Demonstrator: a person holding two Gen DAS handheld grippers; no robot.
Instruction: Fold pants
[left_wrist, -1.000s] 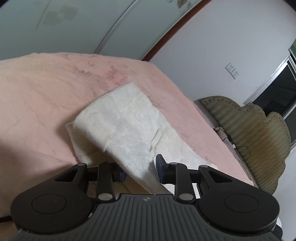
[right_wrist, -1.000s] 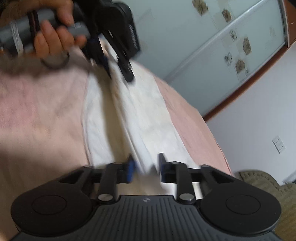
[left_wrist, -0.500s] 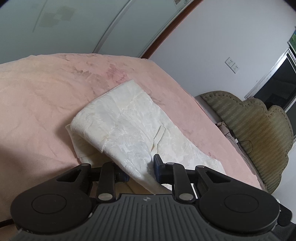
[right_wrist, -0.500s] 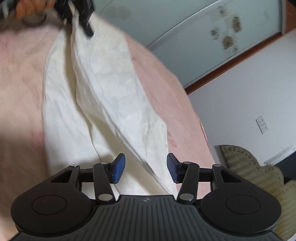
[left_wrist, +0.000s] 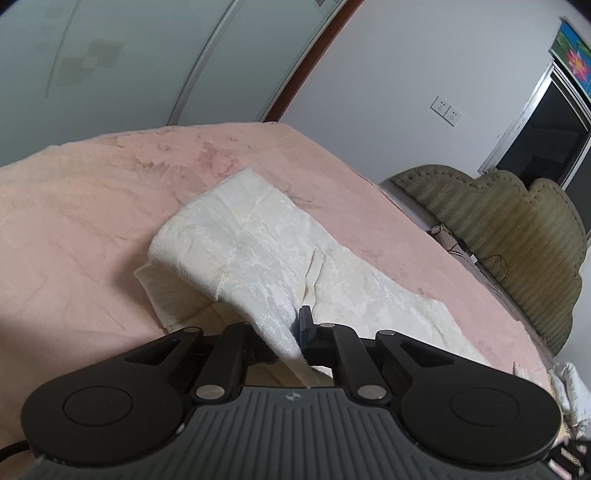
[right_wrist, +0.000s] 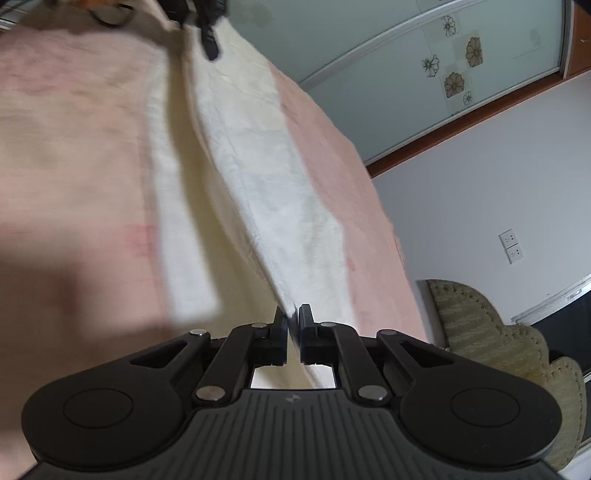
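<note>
White pants (left_wrist: 258, 251) lie lengthwise on a pink blanket (left_wrist: 74, 229), one layer doubled over the other. In the left wrist view my left gripper (left_wrist: 290, 332) is shut on a raised edge of the pants; the cloth drapes over its left finger. The right wrist view shows my right gripper (right_wrist: 293, 321) shut on the thin folded edge of the pants (right_wrist: 266, 177). That edge runs taut up to the left gripper (right_wrist: 207, 33) at the top of this blurred view.
The blanket (right_wrist: 66, 147) covers a bed. An olive padded headboard (left_wrist: 517, 236) stands at the right, with cables beside it. Sliding wardrobe doors (right_wrist: 406, 74) and a wall with sockets (left_wrist: 447, 110) stand behind. A crumpled cloth (left_wrist: 569, 391) lies at the bed's right edge.
Both grippers' jaws have come together on the pants' edge. The right gripper has drawn back from the left one, and the fold between them now looks stretched.
</note>
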